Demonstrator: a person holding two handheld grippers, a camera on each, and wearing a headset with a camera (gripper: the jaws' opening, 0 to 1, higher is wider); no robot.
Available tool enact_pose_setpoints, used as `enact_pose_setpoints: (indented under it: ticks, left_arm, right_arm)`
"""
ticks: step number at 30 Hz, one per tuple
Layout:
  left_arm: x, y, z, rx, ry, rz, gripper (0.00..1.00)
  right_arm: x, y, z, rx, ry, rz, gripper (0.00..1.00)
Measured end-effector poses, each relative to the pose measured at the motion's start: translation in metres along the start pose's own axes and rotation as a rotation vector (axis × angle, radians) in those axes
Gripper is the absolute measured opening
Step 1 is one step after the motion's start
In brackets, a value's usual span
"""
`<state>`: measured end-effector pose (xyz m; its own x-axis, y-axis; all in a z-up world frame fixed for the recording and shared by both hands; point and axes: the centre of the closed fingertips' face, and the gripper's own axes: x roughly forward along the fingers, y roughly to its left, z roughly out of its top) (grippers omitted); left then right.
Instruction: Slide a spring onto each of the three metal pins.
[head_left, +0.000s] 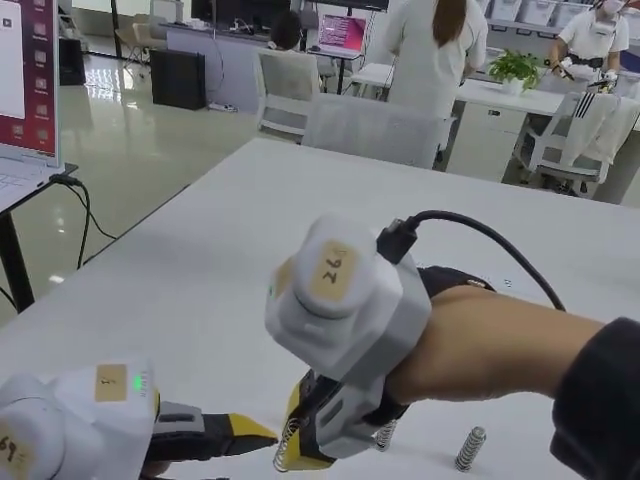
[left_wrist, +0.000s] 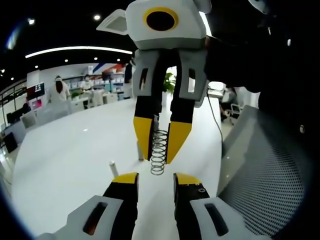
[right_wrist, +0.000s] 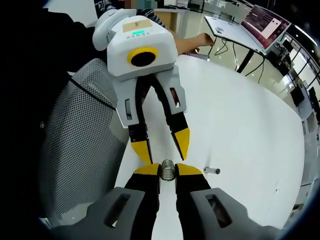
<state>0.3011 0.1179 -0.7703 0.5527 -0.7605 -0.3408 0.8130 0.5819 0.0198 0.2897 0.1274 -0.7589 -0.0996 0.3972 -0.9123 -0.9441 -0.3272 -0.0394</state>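
Observation:
My right gripper (head_left: 290, 455) points down at the white table (head_left: 220, 260) and is shut on a steel spring (head_left: 284, 444). In the right gripper view the spring (right_wrist: 168, 170) sits pinched between the yellow tips of the right gripper (right_wrist: 167, 173). My left gripper (head_left: 262, 437) faces it from the lower left, open and holding nothing. The left gripper view shows the held spring (left_wrist: 159, 151) hanging just beyond the left gripper (left_wrist: 156, 179). A short metal pin (left_wrist: 114, 168) stands on the table to the left of it, also visible as the pin (right_wrist: 211, 170). Two loose springs (head_left: 470, 448) (head_left: 385, 435) lie near the right hand.
A grey mesh chair back (left_wrist: 265, 170) is close beside the grippers. A laptop (head_left: 25, 90) sits on a stand at the left. A chair (head_left: 370, 125) stands at the table's far edge, with people and desks behind it.

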Motion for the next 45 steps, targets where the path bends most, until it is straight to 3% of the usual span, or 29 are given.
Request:
enact_pose_setpoints:
  ticks: [16, 35, 45]
  left_arm:
    - [-0.004, 0.011, -0.006, -0.054, -0.003, 0.062, 0.45]
    - [-0.008, 0.012, -0.008, -0.062, -0.009, 0.078, 0.49]
    - [-0.008, 0.012, -0.007, -0.063, -0.009, 0.079, 0.50]
  right_arm:
    - [-0.008, -0.019, -0.017, 0.036, 0.019, -0.036, 0.08]
    - [-0.011, -0.058, -0.028, 0.087, 0.043, -0.093, 0.08]
    - [-0.002, -0.081, -0.029, 0.105, 0.054, -0.104, 0.08]
